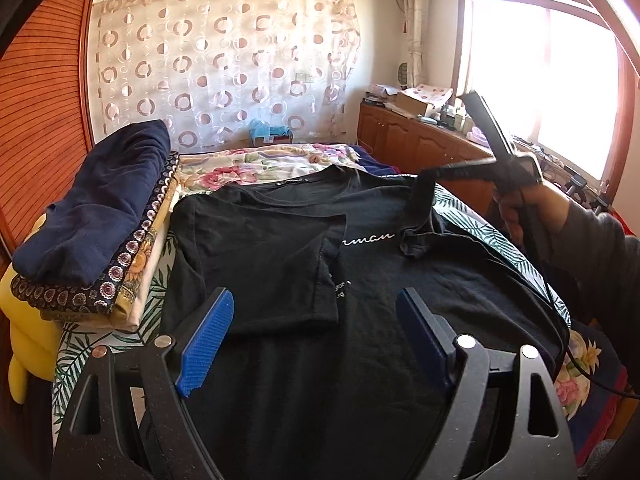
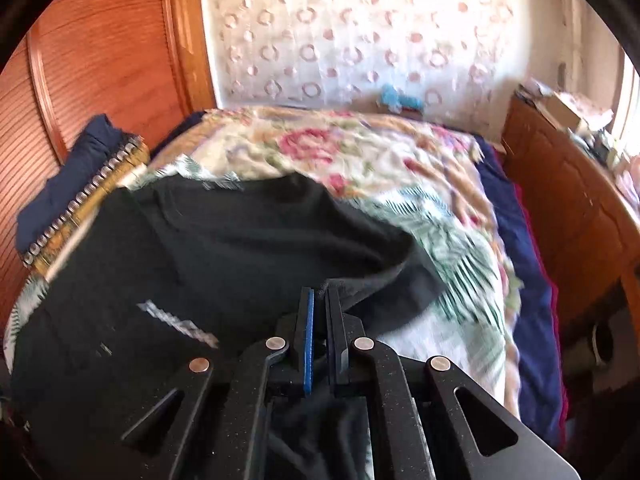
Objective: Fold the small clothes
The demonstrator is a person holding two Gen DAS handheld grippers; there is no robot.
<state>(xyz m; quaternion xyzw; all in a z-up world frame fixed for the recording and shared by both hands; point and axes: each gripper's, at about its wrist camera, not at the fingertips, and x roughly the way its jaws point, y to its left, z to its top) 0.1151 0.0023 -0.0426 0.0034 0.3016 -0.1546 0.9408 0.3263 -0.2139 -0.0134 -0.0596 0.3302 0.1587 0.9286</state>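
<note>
A black T-shirt (image 1: 280, 240) with white lettering lies spread on the bed, its left side and sleeve folded in over the chest. My left gripper (image 1: 314, 296) hovers open over the shirt's lower part, with nothing between its blue pads (image 1: 208, 336). My right gripper (image 1: 424, 178), held by a person's hand (image 1: 532, 208), is shut on the shirt's right sleeve (image 1: 418, 216) and holds it lifted off the bed. In the right wrist view the right gripper (image 2: 320, 292) has its jaws together with black cloth of the T-shirt (image 2: 220, 240) pinched at the tips.
A stack of folded clothes (image 1: 100, 220) with a navy piece on top sits at the left of the bed, also visible as the stack (image 2: 80, 184). A floral bedcover (image 1: 260, 164) lies beyond the shirt. A wooden cabinet (image 1: 420, 140) stands to the right and a wooden wardrobe (image 1: 40, 100) to the left.
</note>
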